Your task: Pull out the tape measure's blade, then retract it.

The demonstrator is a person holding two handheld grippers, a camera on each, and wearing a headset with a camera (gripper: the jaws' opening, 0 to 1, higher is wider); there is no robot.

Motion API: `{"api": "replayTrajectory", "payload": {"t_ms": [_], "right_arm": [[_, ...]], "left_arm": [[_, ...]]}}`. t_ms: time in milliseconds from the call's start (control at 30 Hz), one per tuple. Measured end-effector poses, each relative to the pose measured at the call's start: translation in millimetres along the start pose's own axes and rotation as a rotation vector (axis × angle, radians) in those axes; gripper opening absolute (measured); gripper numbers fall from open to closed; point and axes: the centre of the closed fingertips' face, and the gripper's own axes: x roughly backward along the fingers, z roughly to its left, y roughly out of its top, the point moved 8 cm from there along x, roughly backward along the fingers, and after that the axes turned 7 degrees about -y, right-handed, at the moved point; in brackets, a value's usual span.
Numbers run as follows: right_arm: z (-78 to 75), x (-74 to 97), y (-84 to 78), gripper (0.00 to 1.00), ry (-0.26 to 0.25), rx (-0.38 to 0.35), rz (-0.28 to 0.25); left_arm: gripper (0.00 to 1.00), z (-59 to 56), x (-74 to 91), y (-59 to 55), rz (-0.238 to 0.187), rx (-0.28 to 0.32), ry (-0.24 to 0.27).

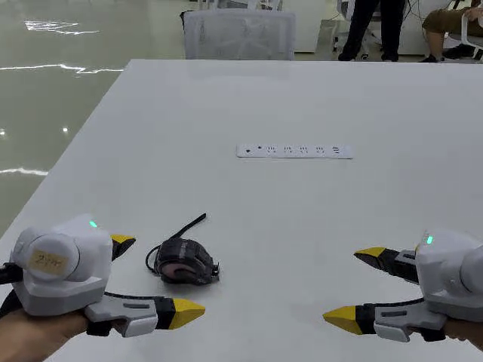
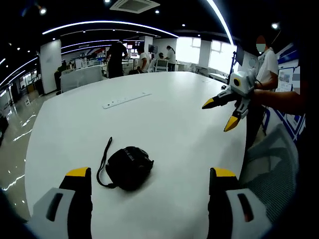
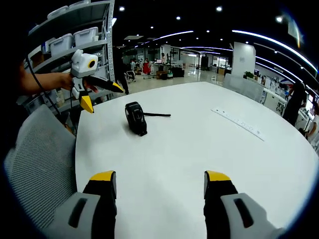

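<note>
One tape measure (image 3: 135, 118) just beyond left gripper (image 3: 105, 100)

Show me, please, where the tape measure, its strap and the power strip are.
tape measure (image 1: 185, 261): head view, middle of its case.
strap (image 1: 190, 225): head view, midway along its length.
power strip (image 1: 294, 151): head view, middle of its top.

White table (image 1: 302, 98); power strip (image 1: 294, 151) at centre; mesh chair (image 1: 240, 34) beyond far edge.

White table (image 1: 302, 98), glossy floor (image 1: 45, 83), ceiling light strips (image 2: 99, 24).
</note>
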Motion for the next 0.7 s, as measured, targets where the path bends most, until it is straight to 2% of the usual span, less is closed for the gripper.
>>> {"api": "replayTrajectory", "payload": {"t_ms": [33,133,400,433,500,700], "right_arm": [[-1.4,0.4,-1.9,0.74,-0.001,-0.001,-0.001],[-2.8,3.8,-4.7,0.77,0.001,-0.007,-0.010],[-3.5,11.8,-10.0,0.83,0.010,-0.032,-0.033],[-1.9,13.3,-9.5,0.84,0.012,-0.034,-0.041],[-0.1,14.3,-9.9,0.84,0.015,-0.038,-0.041],[-1.5,13.5,-14.5,0.87,0.020,-0.036,-0.038]], "left_arm": [[0.97,2.3,0.3,-2.6,0.002,-0.005,0.003],[0.97,-0.2,2.0,-4.1,0.016,-0.007,0.006],[0.99,-3.0,7.0,-4.8,0.006,-0.032,-0.006],[0.99,2.5,7.0,-8.8,0.001,-0.030,-0.008],[0.99,-0.7,8.3,-7.1,0.002,-0.030,-0.005],[0.99,-0.8,12.6,-14.3,0.002,-0.028,-0.006]]}}
